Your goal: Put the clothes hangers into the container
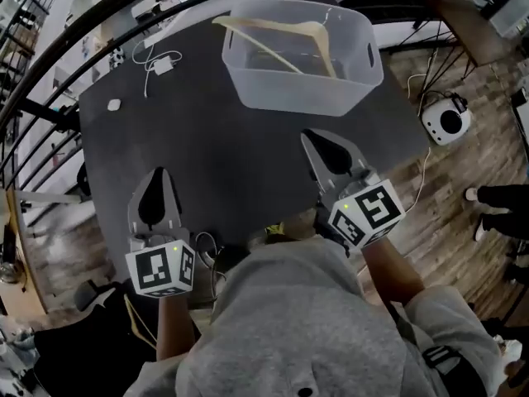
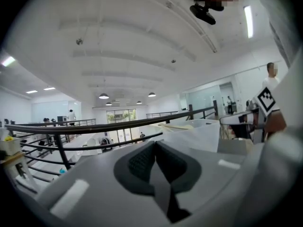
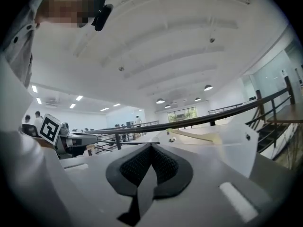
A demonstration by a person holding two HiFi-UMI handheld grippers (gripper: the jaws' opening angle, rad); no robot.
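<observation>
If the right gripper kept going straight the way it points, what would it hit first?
Probably the near wall of the clear container, with only dark table between. The right gripper aims toward its left part, though depth is hard to judge.

You are holding two grippers, left gripper (image 1: 157,176) and right gripper (image 1: 312,141), and looking at one table (image 1: 223,147), one container (image 1: 289,89), one hanger (image 1: 264,26), one charger (image 1: 163,66).
</observation>
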